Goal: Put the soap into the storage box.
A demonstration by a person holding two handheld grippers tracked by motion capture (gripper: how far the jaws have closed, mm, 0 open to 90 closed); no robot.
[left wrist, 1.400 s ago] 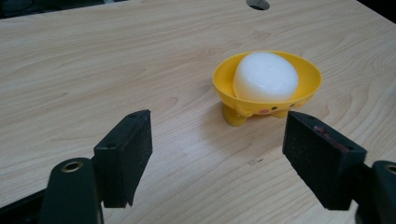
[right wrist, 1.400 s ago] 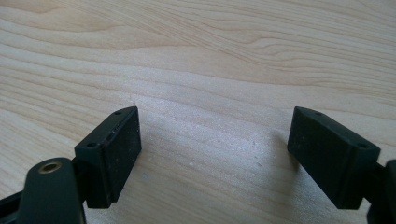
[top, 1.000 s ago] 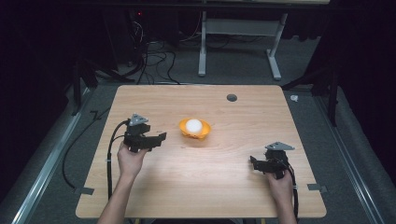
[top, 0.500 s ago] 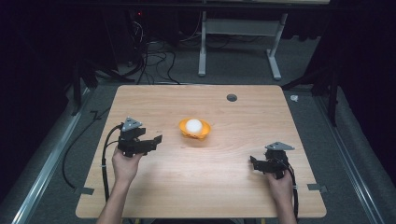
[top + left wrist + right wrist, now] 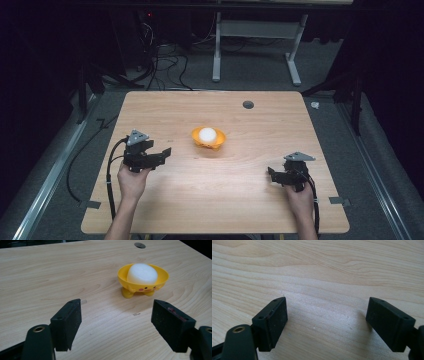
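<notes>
A small yellow duck-faced bowl (image 5: pixel 208 138) (image 5: pixel 143 281) on stubby feet stands near the middle of the wooden table (image 5: pixel 215 200). A white rounded block (image 5: pixel 207 133) (image 5: pixel 142 274) rests inside it. My left gripper (image 5: pixel 164 153) (image 5: pixel 117 326) is held left of the bowl, pointing toward it, open with nothing between its jaws. The bowl lies a short way ahead of those jaws in the left gripper view. My right gripper (image 5: pixel 271 174) (image 5: pixel 328 325) hovers low over bare wood at the table's right front, open and holding nothing.
A round cable hole (image 5: pixel 248 104) (image 5: pixel 139 245) sits near the table's far edge. Cables (image 5: pixel 112 172) trail from both grippers off the front. White desk legs (image 5: pixel 216 50) and tangled wires stand on the floor beyond the table.
The left gripper has drawn back toward the table's front left, away from the bowl. The right gripper has stayed put.
</notes>
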